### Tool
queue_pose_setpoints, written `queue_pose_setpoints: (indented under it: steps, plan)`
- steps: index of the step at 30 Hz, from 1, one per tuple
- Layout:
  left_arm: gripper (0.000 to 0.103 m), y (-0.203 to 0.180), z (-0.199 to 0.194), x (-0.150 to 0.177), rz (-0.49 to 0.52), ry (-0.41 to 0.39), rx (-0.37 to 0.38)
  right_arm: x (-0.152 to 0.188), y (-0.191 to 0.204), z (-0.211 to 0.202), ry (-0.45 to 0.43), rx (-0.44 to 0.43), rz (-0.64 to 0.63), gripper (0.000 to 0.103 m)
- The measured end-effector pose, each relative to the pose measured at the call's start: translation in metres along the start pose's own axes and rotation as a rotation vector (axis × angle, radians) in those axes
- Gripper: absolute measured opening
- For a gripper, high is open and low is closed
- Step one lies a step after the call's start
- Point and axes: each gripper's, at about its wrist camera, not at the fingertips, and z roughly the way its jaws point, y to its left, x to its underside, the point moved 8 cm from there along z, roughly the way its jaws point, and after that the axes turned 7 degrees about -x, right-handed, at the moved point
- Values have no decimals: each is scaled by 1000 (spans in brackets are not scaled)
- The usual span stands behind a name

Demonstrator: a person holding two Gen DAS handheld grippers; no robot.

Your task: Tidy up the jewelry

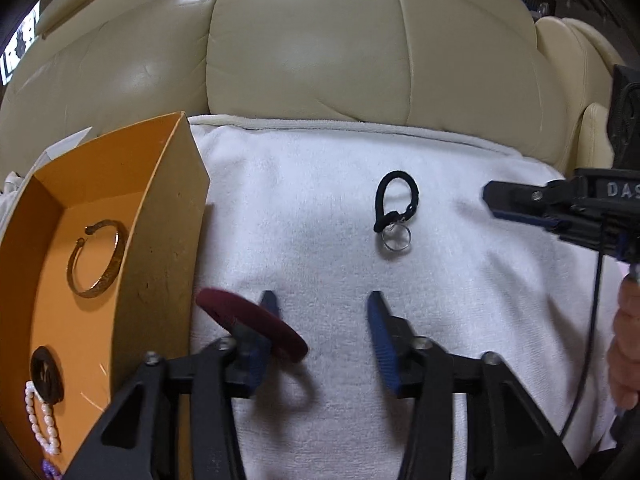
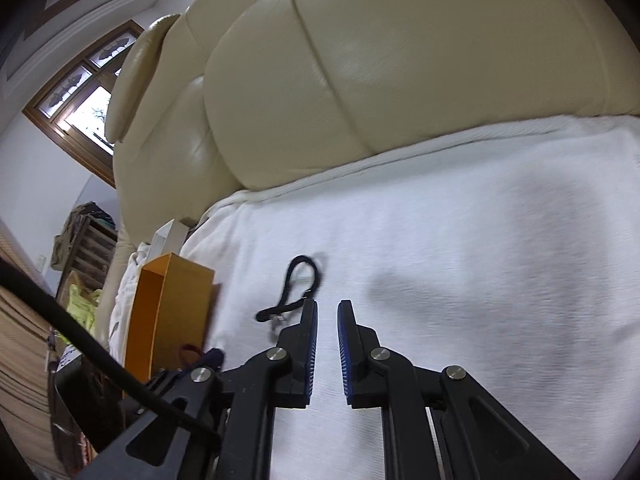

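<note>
Hanging only on one finger of the left gripper (image 1: pixel 322 312), whose fingers are standing apart, the dark red fabric hair ring (image 1: pixel 256 322) is risking to slip off before the orange cardboard box (image 1: pixel 160 216), while the right gripper (image 2: pixel 327 312) fingers are standing slightly apart, empty.

Open orange cardboard box (image 1: pixel 160 216), rectangular, standing at the left edge of the white towel, one long wall facing the towel.

Inside on the box floor:
- gold open-ended metal bangle (image 1: pixel 98 258), lying flat, gap toward the far left;
- dark brown round disc-shaped piece (image 1: pixel 46 374), near end;
- string of small white pearl-like beads (image 1: pixel 40 420), looped, overlapping the disc's lower edge;
- a bit of purple beading (image 1: pixel 51 469), mostly cut off.

Maroon fabric ring (image 1: pixel 252 326), tilted, hooked over one blue gripper finger, above the towel just beside the box.

Black cord loop (image 1: pixel 394 200) flat mid-towel, with a small clear ring (image 1: pixel 396 237) at its clasp.
</note>
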Motion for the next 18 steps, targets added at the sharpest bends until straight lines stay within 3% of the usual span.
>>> queue_pose_setpoints:
  steps: [4, 12, 18]
  plan:
    - [9, 4, -5, 3, -12, 11, 54, 4, 8, 12, 20, -7, -10, 15]
    - [6, 9, -23, 24, -30, 48, 102, 16, 29, 27, 55, -70, 12, 17]
    - [6, 0, -36, 31, -18, 50, 137, 21, 42, 44, 66, -65, 21, 27]
